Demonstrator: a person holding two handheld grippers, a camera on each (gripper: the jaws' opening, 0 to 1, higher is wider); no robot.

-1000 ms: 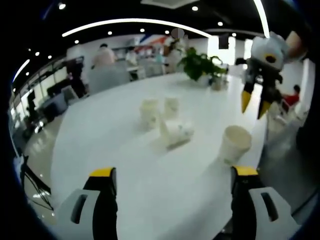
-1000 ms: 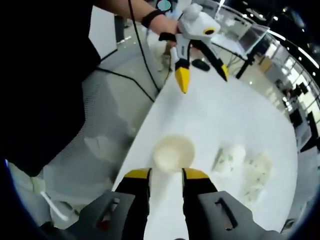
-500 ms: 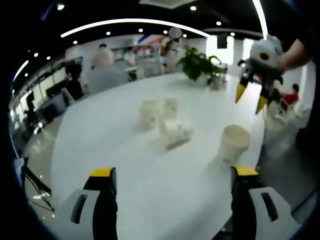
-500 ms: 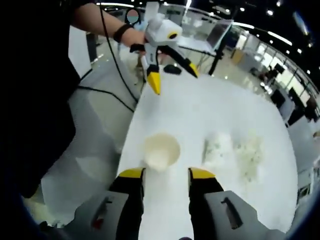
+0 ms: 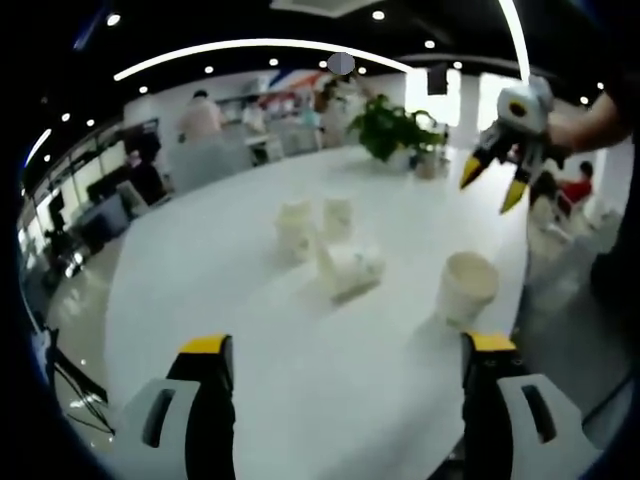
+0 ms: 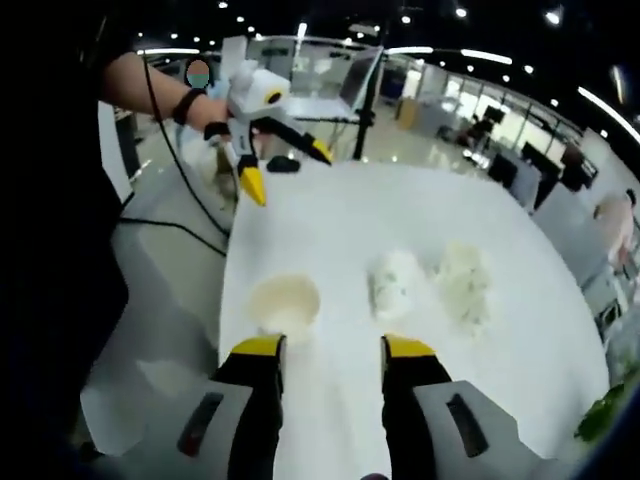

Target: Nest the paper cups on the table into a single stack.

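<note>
With both my left gripper (image 5: 340, 360) and right gripper (image 6: 332, 350) spread and empty, I'd drop the right squarely over the nearest upright paper cup (image 6: 284, 303) at the table (image 6: 350, 230) edge, pinching its rim gently, since the blurred cups (image 6: 430, 280) beyond look tipped.

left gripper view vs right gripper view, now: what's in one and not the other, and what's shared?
Left gripper view: a potted plant at the table's far end, people seated beyond it, and the right gripper held open in the air above the table.

Right gripper view: the left gripper held open in the air, the hand gripping it, and a dark cable hanging off the table edge.

Both: the white table, the upright paper cup near its edge, and the cluster of cups further in.
</note>
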